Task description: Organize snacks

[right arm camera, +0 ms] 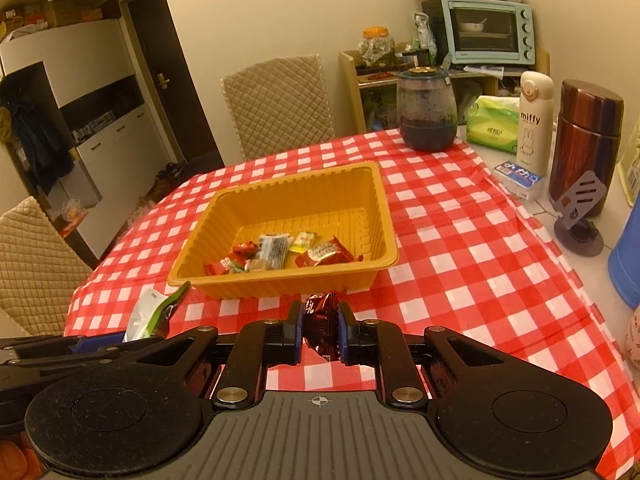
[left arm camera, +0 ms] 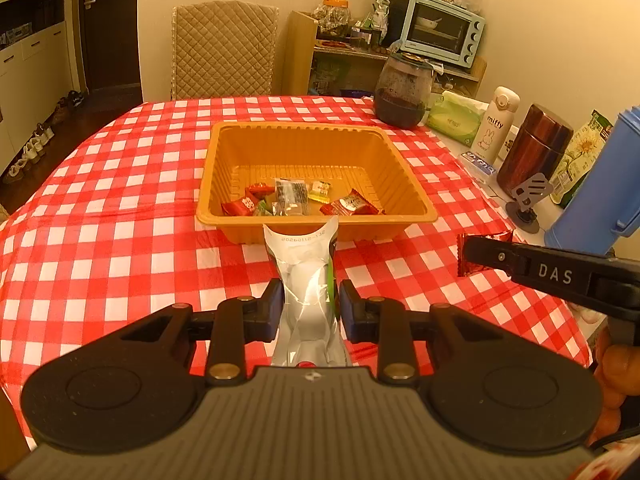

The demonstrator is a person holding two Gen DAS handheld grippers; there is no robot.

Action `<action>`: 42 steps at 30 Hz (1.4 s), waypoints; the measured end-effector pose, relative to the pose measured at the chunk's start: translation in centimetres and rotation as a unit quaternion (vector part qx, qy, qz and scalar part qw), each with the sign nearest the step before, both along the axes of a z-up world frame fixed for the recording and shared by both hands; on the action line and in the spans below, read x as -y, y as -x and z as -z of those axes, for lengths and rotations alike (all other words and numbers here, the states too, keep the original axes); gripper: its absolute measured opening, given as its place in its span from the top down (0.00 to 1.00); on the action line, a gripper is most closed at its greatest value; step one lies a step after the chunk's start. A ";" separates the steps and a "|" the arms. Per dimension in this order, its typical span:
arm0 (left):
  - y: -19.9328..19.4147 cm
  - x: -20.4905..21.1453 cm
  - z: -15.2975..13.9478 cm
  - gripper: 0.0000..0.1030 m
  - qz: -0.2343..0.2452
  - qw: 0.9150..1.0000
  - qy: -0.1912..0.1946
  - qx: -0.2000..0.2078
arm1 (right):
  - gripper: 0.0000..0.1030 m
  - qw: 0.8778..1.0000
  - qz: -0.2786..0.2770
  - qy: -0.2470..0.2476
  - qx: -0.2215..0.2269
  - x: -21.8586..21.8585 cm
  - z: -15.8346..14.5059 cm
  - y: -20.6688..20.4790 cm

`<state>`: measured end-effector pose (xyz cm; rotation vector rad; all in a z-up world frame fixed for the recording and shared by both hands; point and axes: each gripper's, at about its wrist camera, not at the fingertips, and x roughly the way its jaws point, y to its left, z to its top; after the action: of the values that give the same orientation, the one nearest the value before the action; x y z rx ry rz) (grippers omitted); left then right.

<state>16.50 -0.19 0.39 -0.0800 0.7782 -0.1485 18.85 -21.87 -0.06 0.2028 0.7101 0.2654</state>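
We hold the left gripper (left arm camera: 308,300) with its pads clamped on a silver-and-green snack pouch (left arm camera: 306,276), whose white top edge reaches up toward the near rim of the orange tray (left arm camera: 256,136). Our right gripper (right arm camera: 319,326) is closed on a dark red foil-wrapped candy (right arm camera: 318,320), pinched between its blue pads just short of the tray's near wall. In the left wrist view the right gripper comes in from the right edge, with the red foil showing at its tip. The tray sits on the red-and-white checked tablecloth (left arm camera: 100,240), and inside it, toward the near side, lie several small wrapped snacks (left arm camera: 296,198): red packets at left and right, a clear one with dark print in the middle, a yellow one behind. Far right of the tray stands a dark glass jar (left arm camera: 404,92); beside it are a green tissue pack (left arm camera: 454,116), a white bottle (left arm camera: 496,124), a brown flask (left arm camera: 532,152) and a blue jug (left arm camera: 592,184).
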 end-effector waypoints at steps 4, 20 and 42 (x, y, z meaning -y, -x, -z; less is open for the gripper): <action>-0.3 -0.2 -0.3 0.74 0.000 1.000 0.000 0.003 | 0.84 1.000 0.000 0.004 0.000 0.0 -0.3 -0.2; -3.1 -0.9 -2.2 0.74 0.008 1.000 -0.015 0.017 | 0.84 0.998 -0.026 0.048 0.008 -0.7 -1.7 -3.4; -11.1 -1.6 -3.2 0.74 0.029 0.999 -0.032 0.012 | 0.83 0.997 -0.062 0.051 -0.005 -1.4 -2.0 -11.5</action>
<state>27.57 1.39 3.55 0.0048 0.7617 -0.1786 30.33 -20.47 1.99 0.0634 0.7449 0.3453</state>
